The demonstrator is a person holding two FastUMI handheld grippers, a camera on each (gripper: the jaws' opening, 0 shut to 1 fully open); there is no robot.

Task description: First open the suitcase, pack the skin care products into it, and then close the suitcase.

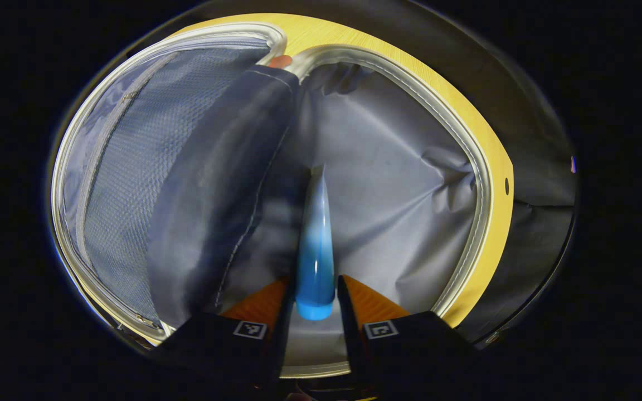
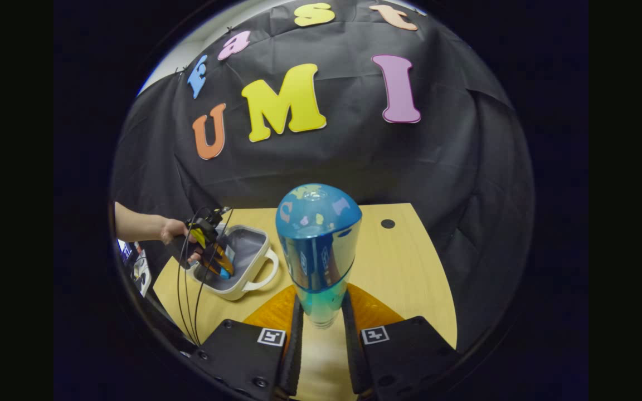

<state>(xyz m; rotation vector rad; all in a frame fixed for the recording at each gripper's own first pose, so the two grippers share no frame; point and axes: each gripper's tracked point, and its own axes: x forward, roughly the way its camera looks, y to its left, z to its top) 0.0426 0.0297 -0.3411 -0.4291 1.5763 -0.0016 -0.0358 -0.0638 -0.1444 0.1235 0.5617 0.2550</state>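
**Packing under way: one tube over the open case, one bottle waiting**

On the left, the left hand-held gripper (image 1: 315,289) holds a blue tube (image 1: 315,250) between both fingers, nose-down over the open suitcase (image 1: 482,184). The tube points into the grey-lined half, with the mesh-pocket half (image 1: 131,167) lying further left. Whether the tube's tip already touches the lining is hard to tell. The step in hand looks like setting this product down; the next move calls for lowering it clear of the white zipper rim and letting go.

On the right, the right hand-held gripper (image 2: 321,323) grips a blue bottle (image 2: 318,245) upright above the tabletop (image 2: 410,278), well apart from the suitcase. Its turn comes after. The grey half offers open room; the tabletop between bottle and case lies bare for the carry.
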